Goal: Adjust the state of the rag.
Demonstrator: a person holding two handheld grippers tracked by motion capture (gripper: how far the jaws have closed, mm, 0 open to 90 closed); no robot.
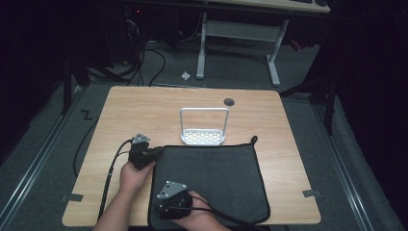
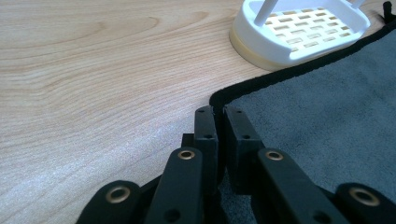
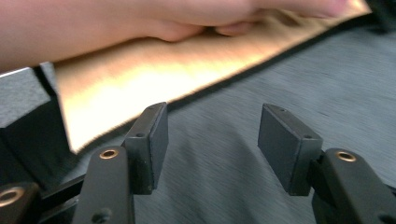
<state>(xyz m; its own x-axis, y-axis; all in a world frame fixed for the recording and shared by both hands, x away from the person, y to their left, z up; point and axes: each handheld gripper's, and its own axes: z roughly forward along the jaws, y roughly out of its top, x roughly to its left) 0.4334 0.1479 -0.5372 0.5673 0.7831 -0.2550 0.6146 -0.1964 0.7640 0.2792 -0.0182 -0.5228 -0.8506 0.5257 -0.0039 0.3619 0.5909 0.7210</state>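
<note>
The grey cloth lies spread on the near half of the table. Its far-left corner is pinched by the left gripper; the right gripper is held wide and empty above the near-left part. A second edge must be grasped next. The near-left corner is hidden by the hands.

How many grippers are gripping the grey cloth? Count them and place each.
1. The left gripper pinches the grey cloth at its far-left corner; the right gripper hangs open above the near-left part.
</note>
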